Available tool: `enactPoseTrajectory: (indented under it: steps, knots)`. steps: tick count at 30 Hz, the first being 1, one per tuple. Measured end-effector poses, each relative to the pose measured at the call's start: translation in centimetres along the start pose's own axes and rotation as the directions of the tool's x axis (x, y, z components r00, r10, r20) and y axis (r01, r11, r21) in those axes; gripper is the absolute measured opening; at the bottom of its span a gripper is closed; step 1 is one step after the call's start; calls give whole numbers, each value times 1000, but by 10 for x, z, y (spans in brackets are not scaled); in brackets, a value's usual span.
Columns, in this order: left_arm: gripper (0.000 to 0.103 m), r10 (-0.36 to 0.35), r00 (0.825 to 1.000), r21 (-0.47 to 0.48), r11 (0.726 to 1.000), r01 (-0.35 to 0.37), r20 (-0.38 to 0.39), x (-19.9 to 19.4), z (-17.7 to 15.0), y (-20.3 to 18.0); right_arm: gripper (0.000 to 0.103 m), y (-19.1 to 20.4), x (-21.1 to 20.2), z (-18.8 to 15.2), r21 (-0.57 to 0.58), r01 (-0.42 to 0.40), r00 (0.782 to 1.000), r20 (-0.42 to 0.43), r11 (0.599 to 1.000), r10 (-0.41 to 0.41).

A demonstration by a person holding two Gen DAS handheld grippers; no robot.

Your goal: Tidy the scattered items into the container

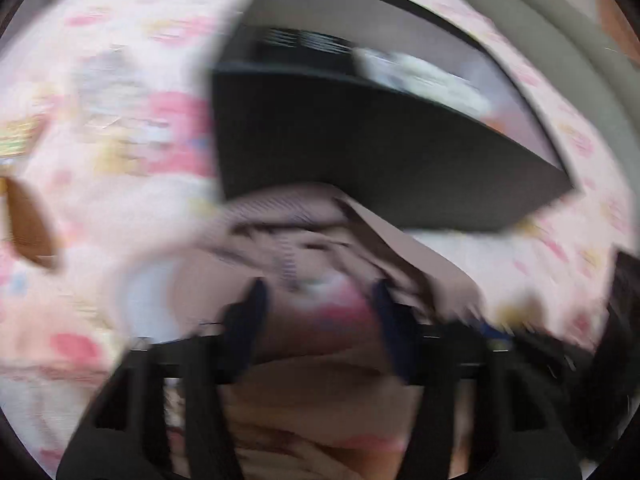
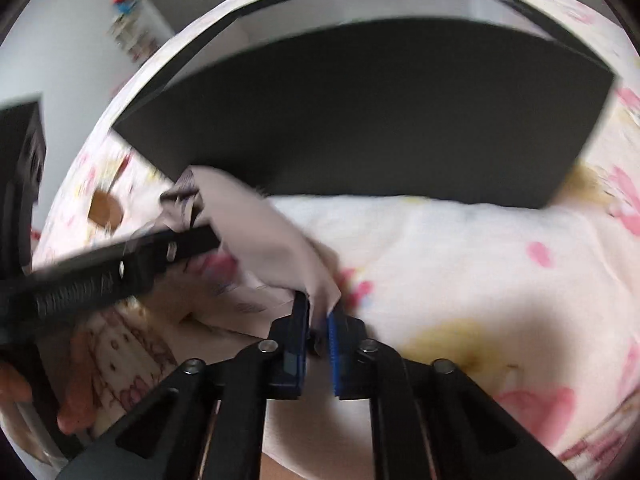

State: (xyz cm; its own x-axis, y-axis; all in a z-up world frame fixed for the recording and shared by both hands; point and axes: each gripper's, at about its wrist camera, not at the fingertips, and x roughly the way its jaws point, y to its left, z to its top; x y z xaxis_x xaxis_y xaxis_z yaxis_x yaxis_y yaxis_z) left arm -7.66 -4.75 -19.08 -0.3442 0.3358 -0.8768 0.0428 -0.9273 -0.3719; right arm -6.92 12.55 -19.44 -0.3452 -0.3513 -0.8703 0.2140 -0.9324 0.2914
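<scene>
A crumpled beige cloth (image 1: 304, 236) with dark print lies on the pink patterned bedsheet (image 1: 120, 80), just in front of the black box (image 1: 360, 152). My left gripper (image 1: 318, 300) is shut on a bunched part of it, and the fabric bulges between the two fingers. In the right wrist view the same cloth (image 2: 272, 240) stretches from the left gripper (image 2: 200, 236) down to my right gripper (image 2: 318, 310), which is shut on a corner of it. The black box (image 2: 360, 112) stands open-topped right behind the cloth. The left wrist view is blurred.
Inside the box lie a white object (image 1: 420, 74) and a dark flat one (image 1: 304, 42). A brown wooden piece (image 2: 105, 206) and a colourful packet (image 1: 20, 136) rest on the sheet to the left. A hand (image 2: 76, 400) holds the left gripper. A grey pillow (image 1: 560, 48) lies beyond the box.
</scene>
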Motion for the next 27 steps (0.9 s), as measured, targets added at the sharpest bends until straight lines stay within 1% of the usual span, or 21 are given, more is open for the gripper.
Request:
enactPoseTrajectory:
  steps: [1, 2, 3, 4, 5, 6, 7, 8, 9, 11, 12, 14, 15, 16, 17, 18, 19, 21, 23, 25, 27]
  knots:
    - [31, -63, 997, 8, 998, 63, -32, 4, -3, -2, 6, -6, -5, 0, 18, 20, 1000, 18, 1000, -20]
    - [31, -95, 995, 26, 995, 96, -40, 4, -6, -6, 6, -12, -10, 0, 38, 40, 999, 35, 998, -41]
    - [31, -90, 996, 58, 994, 90, -15, 0, -9, -11, 5, -22, -17, 0, 79, 59, 996, 57, 995, -63]
    - [31, -73, 997, 93, 993, 69, 32, -9, -11, -16, 5, -28, -23, 0, 107, 64, 995, 72, 992, -72]
    - [31, -77, 994, 104, 992, 69, 76, -18, -12, -17, 5, -34, -29, 1, 134, 74, 992, 92, 988, -86]
    - [33, -87, 991, 91, 993, 77, 105, -24, -13, -14, 5, -38, -36, 1, 155, 94, 987, 114, 983, -112]
    - [45, -83, 989, 69, 995, 75, 122, -23, -6, -8, 5, -41, -43, 1, 169, 119, 980, 138, 978, -144]
    - [55, -61, 988, 37, 998, 56, 140, -26, -6, -2, 5, -43, -48, 1, 173, 129, 976, 153, 977, -155]
    - [66, -29, 988, -5, 1000, 30, 154, -26, -5, 3, 5, -43, -49, 1, 168, 115, 979, 150, 979, -141]
    - [66, 36, 989, -76, 997, -25, 142, -19, -7, 7, 6, -39, -44, 1, 165, 65, 989, 120, 984, -85]
    - [66, 44, 990, -102, 994, -31, 133, -18, -7, 12, 7, -40, -40, 0, 166, 53, 992, 102, 985, -70]
    - [68, 38, 990, -115, 993, -22, 139, -14, -15, 2, 10, -45, -38, 1, 171, 62, 994, 82, 983, -77]
    - [71, 44, 989, -113, 993, -28, 140, -13, -15, 1, 16, -44, -35, 1, 174, 60, 994, 75, 983, -74]
    - [74, 59, 988, -119, 992, -43, 140, -11, -16, 1, 24, -43, -33, 2, 176, 50, 995, 71, 983, -64]
    - [74, 86, 986, -136, 988, -67, 142, -11, -16, 2, 30, -55, -46, -3, 179, 38, 996, 72, 983, -51]
    - [74, 115, 982, -159, 983, -91, 150, -11, -13, 5, 39, -55, -45, -3, 184, 24, 996, 77, 983, -39]
    - [74, 131, 979, -181, 978, -102, 158, -14, -10, 12, 45, -55, -45, -3, 191, 13, 996, 83, 982, -29]
    - [77, 159, 975, -224, 967, -122, 157, -20, -10, 24, 47, -56, -42, -3, 199, 8, 996, 91, 980, -27]
    - [79, 174, 979, -256, 956, -143, 105, -12, -11, 31, 48, -55, -36, 3, 204, 29, 995, 83, 979, -47]
    - [81, 176, 983, -243, 957, -157, 58, -2, -7, 31, 48, -51, -25, 10, 185, 61, 995, 60, 981, -74]
    - [82, 201, 979, -218, 957, -189, 33, 4, -5, 27, 48, -45, -15, 12, 150, 80, 995, 46, 985, -88]
